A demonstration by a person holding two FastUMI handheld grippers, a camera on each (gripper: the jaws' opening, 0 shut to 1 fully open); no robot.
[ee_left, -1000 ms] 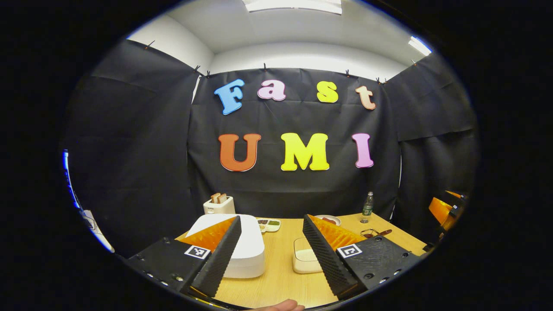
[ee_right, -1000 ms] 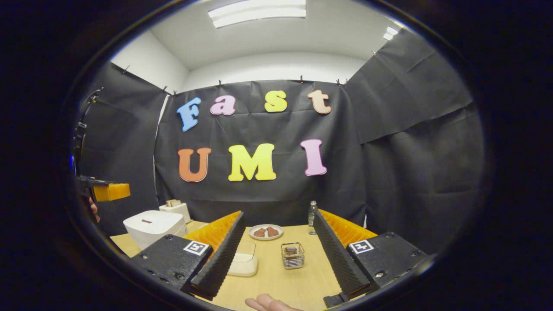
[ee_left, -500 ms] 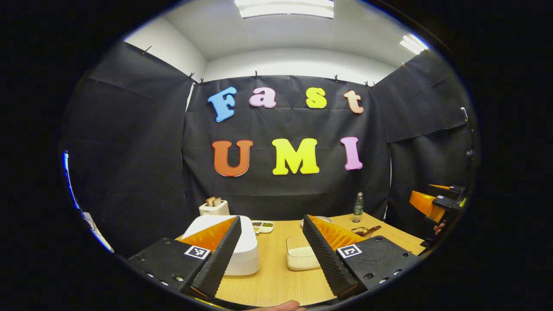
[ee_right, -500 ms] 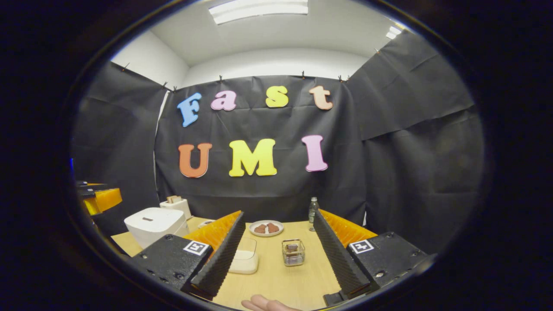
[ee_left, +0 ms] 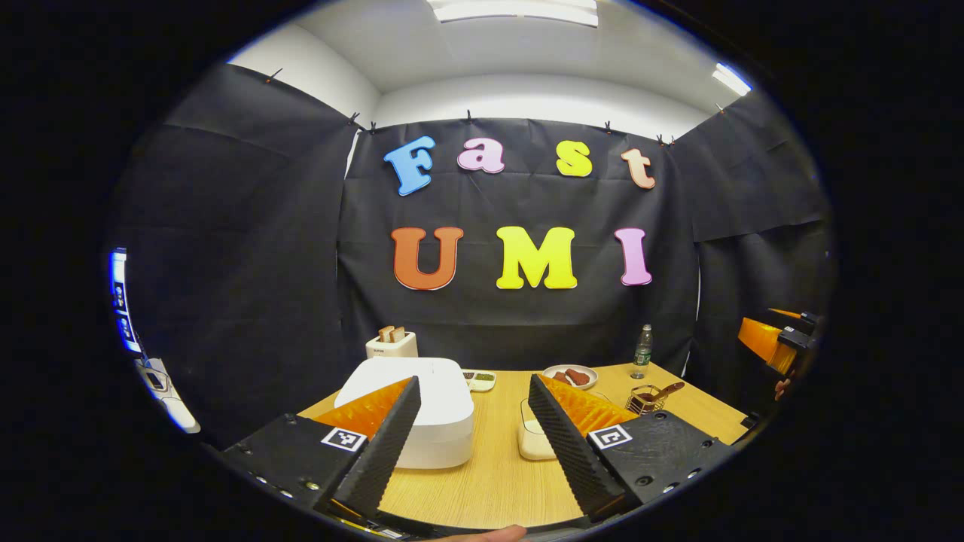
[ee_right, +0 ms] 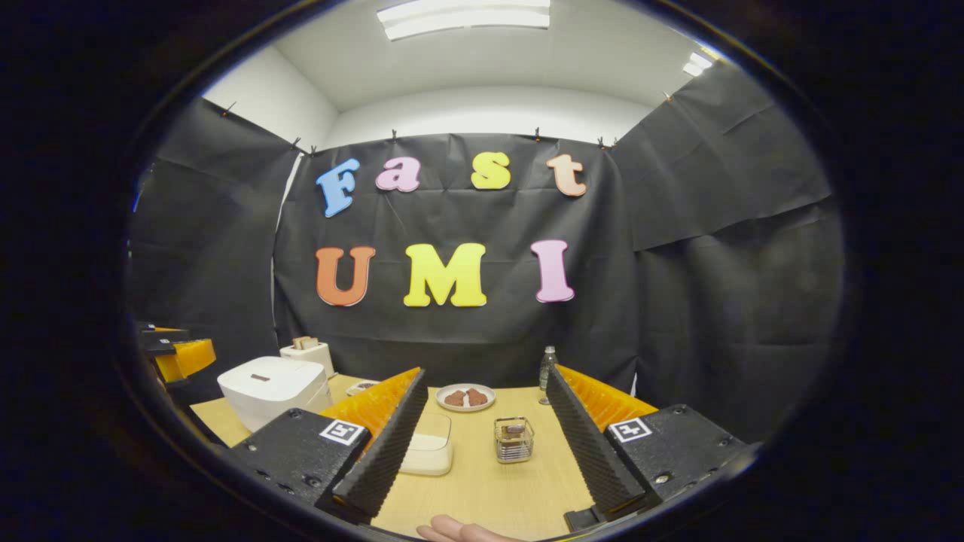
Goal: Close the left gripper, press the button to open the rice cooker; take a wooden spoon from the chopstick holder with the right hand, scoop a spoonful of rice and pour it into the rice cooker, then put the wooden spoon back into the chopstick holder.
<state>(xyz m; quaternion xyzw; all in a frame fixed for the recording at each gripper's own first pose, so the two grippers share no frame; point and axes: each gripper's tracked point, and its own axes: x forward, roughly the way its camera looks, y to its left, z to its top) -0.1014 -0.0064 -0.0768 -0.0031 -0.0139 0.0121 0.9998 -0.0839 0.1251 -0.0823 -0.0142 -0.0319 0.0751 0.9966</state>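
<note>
Between both tools [ee_left: 471,433]: bare table [ee_left: 497,482].

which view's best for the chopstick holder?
Right gripper view: the chopstick holder stands unobstructed between the open fingers. In the left gripper view the holder sits farther right, its lower part hidden behind a finger, spoon handle sticking out.

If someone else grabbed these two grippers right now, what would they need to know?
Left gripper: open, holding nothing, above the table's near edge facing the rice cooker.
Right gripper: open, holding nothing, facing the chopstick holder.
Rice cooker lid is down. The wooden spoon sits in the holder. The rice container stands between cooker and holder.
Done: nothing yet.
Left: close the left gripper, press the button, take the spoon, scoop rice, pour it into the cooker, return the spoon.
</note>
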